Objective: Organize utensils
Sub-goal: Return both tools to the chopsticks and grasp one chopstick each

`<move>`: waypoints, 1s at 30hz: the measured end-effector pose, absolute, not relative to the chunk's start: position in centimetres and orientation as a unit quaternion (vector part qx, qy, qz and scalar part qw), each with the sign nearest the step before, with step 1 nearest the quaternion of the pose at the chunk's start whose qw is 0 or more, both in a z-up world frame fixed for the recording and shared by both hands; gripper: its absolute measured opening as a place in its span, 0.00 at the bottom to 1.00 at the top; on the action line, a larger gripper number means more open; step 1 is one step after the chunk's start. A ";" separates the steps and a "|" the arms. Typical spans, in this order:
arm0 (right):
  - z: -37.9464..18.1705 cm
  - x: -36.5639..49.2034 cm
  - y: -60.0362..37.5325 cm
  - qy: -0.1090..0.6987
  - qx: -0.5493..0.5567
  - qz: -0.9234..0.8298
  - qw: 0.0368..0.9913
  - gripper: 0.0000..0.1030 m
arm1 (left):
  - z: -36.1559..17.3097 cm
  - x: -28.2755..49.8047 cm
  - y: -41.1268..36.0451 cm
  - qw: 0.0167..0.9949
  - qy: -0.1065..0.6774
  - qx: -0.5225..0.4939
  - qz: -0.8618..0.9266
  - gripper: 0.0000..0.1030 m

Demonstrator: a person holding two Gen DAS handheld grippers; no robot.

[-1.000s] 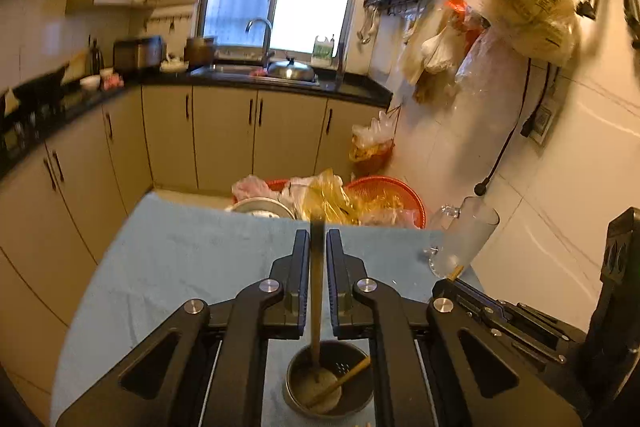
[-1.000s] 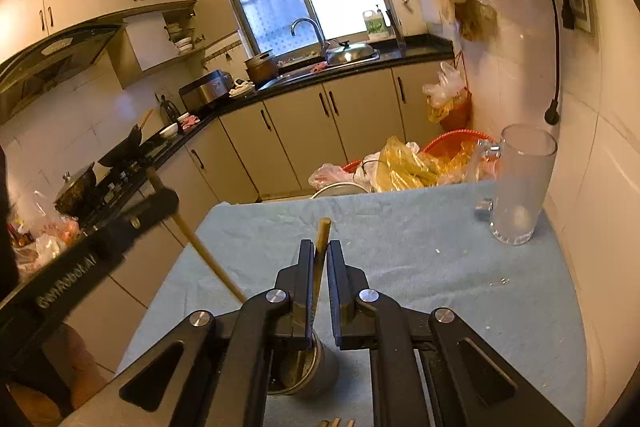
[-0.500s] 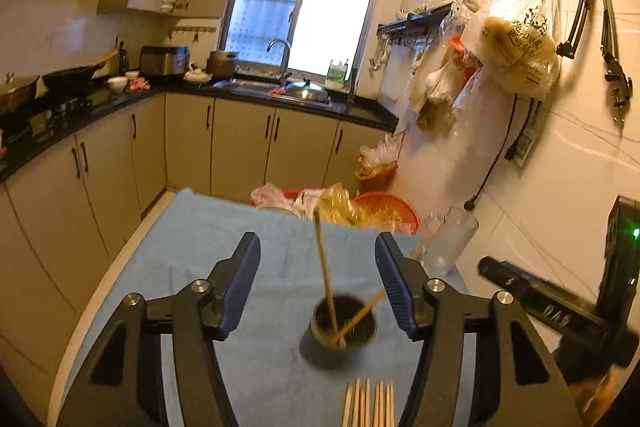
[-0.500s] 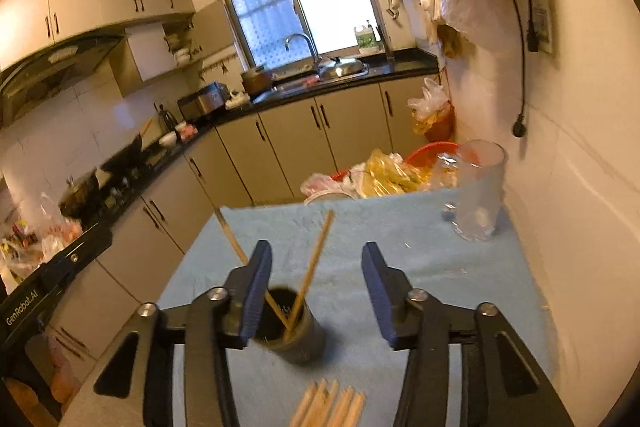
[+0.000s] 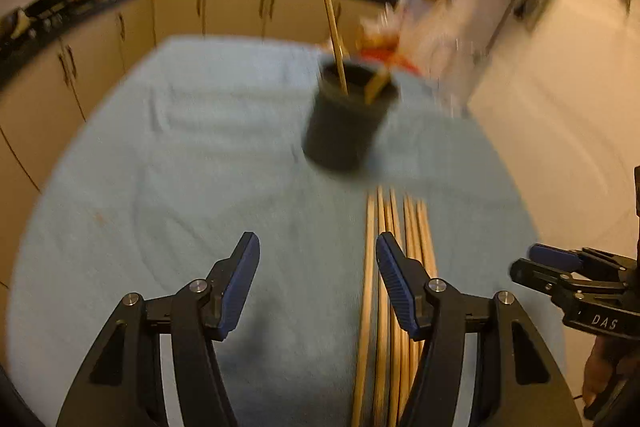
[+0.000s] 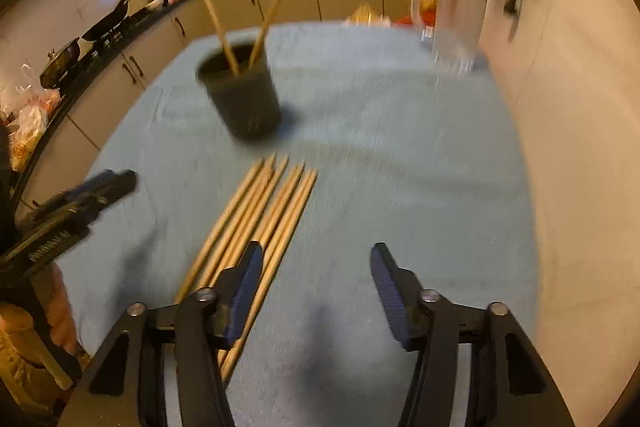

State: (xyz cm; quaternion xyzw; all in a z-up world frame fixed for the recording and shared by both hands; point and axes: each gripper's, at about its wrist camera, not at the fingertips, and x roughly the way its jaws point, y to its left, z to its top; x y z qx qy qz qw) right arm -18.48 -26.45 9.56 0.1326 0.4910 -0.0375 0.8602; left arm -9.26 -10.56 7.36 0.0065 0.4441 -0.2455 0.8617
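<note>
Your blue cloth covers the table; at 12 o'clock from your right gripper stands the dark cup with two chopsticks leaning in it. The loose chopsticks lie at 10 o'clock, under its left finger. Both it and your left gripper stand half-wide, empty. Plunge in crooked and you'll likely scatter the row or pinch several at once

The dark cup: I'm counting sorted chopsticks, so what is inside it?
Two chopsticks lean inside the dark cup, tops sticking out above the rim. Their lower ends and the cup's bottom are hidden by its wall.
</note>
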 end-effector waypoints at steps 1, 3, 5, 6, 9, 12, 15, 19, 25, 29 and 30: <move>8.4 -18.7 -26.2 0.494 0.144 -0.032 0.857 0.45 | 6.3 -9.5 -11.1 0.854 0.456 0.012 -0.253 0.55; 6.5 -18.9 -25.7 0.493 0.164 -0.027 0.854 0.42 | 4.8 -9.9 -12.3 0.842 0.470 0.028 -0.263 0.43; 5.2 -18.7 -25.2 0.491 0.171 -0.023 0.854 0.38 | 3.8 -10.2 -13.2 0.838 0.474 0.049 -0.267 0.35; 4.5 -18.7 -24.9 0.490 0.174 -0.021 0.854 0.36 | 3.4 -10.3 -13.6 0.836 0.474 0.059 -0.269 0.32; 3.1 -18.5 -24.3 0.486 0.180 -0.020 0.855 0.36 | 2.7 -10.4 -14.5 0.834 0.474 0.080 -0.270 0.32; 2.9 -17.8 -23.9 0.477 0.174 -0.027 0.861 0.35 | 2.0 -10.1 -14.9 0.830 0.480 0.084 -0.271 0.28; 2.8 -17.6 -23.5 0.472 0.160 -0.032 0.866 0.34 | 1.9 -9.7 -15.4 0.837 0.471 0.106 -0.258 0.17; 2.8 -17.1 -22.8 0.466 0.141 -0.041 0.873 0.29 | 2.0 -9.1 -15.6 0.841 0.470 0.119 -0.242 0.06; 2.8 -16.6 -21.6 0.473 0.084 -0.077 0.874 0.12 | 2.3 -8.4 -14.7 0.840 0.483 0.102 -0.225 0.06; 2.9 -17.7 -23.8 0.487 0.106 -0.094 0.862 0.09 | 2.4 -8.4 -12.1 0.835 0.500 0.085 -0.212 0.06; 2.9 -18.3 -24.5 0.491 0.110 -0.101 0.859 0.09 | 2.4 -8.3 -11.5 0.832 0.508 0.080 -0.208 0.06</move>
